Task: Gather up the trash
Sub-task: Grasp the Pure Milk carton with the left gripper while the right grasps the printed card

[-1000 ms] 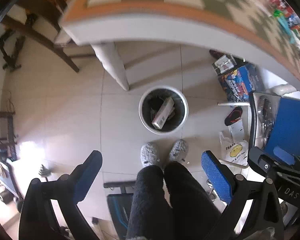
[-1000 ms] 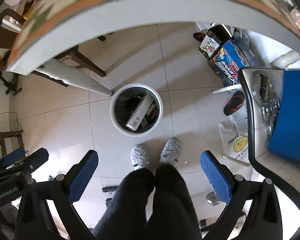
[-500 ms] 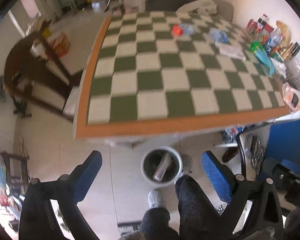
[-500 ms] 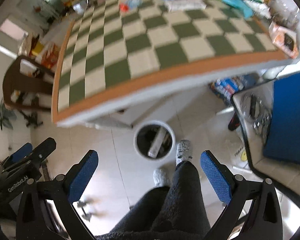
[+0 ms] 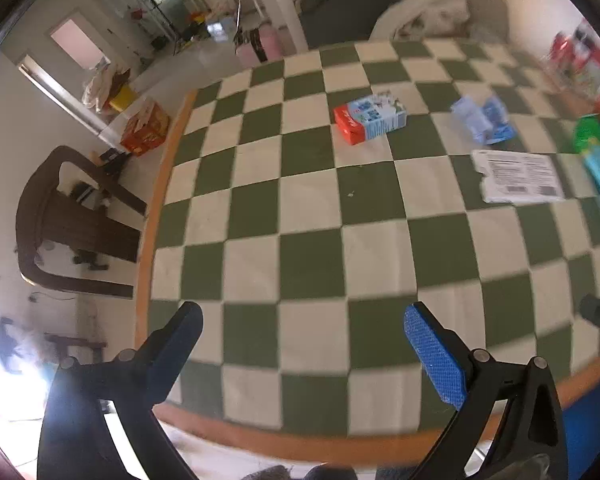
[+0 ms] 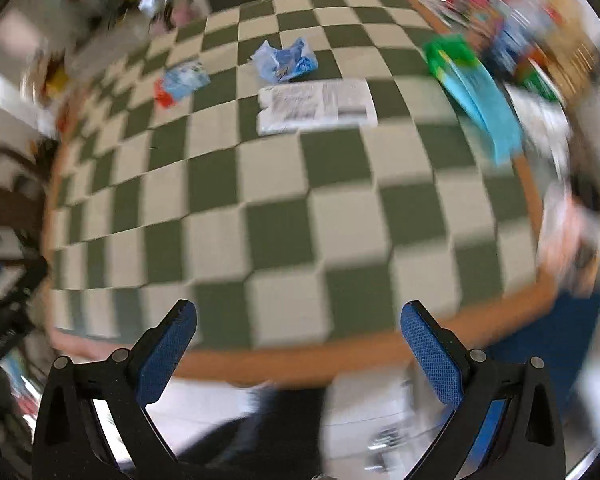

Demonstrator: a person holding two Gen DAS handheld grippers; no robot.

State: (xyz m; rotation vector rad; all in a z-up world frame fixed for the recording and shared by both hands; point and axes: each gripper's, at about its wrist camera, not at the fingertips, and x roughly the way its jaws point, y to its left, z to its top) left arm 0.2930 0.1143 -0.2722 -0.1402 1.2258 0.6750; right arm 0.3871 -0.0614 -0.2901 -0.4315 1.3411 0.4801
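Observation:
On the green-and-cream checked table (image 5: 312, 264) (image 6: 276, 216) lie a red, white and blue carton (image 5: 370, 119) (image 6: 180, 82), a crumpled blue and white wrapper (image 5: 483, 119) (image 6: 285, 59) and a flat white printed packet (image 5: 518, 176) (image 6: 316, 106). All three rest in the far half of the table. My left gripper (image 5: 302, 322) hangs open over the near edge with nothing between its fingers. My right gripper (image 6: 298, 316) is open too, also empty, above the near orange border. The right wrist view is blurred.
A green and light-blue pack (image 6: 476, 92) (image 5: 598, 152) and a cluster of bottles and packets (image 6: 512, 32) crowd the table's right side. A dark wooden chair (image 5: 68, 220) stands left of the table. A blue surface (image 6: 548, 340) lies near the right corner.
Both grippers have swung up from looking down at the floor bin and the person's slippers to facing across the tabletop. The bin has left both views. Both stay open.

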